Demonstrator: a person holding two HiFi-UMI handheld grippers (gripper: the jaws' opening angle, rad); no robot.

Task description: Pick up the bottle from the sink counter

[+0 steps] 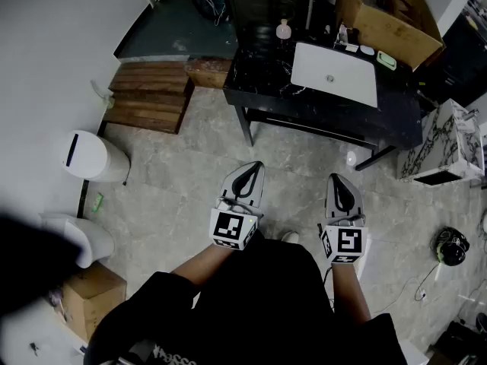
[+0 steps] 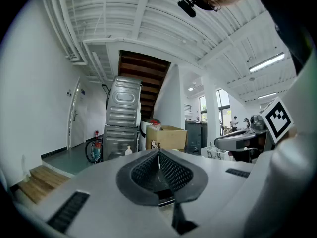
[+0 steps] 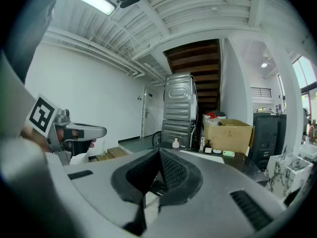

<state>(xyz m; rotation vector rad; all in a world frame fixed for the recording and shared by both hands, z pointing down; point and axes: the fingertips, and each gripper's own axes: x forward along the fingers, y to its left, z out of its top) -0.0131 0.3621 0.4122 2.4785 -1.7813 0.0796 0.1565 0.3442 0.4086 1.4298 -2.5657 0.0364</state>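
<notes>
Bottle (image 1: 284, 29), small, pale and round-shouldered with a narrow top, stands upright on the black table (image 1: 259, 74), near its back edge and just left of the sink (image 1: 335, 73). The sink is a white, smooth, rectangular basin set into the table's glossy dark top, which is veined with thin white lines. A brown open cardboard box (image 1: 388, 14) sits on the table behind the basin.

Both grippers hang well short of the table, over the grey mottled stone floor (image 1: 175, 166). The left gripper (image 1: 255, 166) has its ribbed black pads pressed together with nothing between them. The right gripper (image 1: 335, 178) is likewise closed and empty. Slatted wooden steps (image 1: 148, 96) lie to the table's left, and a white rounded bin (image 1: 91, 157) stands nearer the wall.
</notes>
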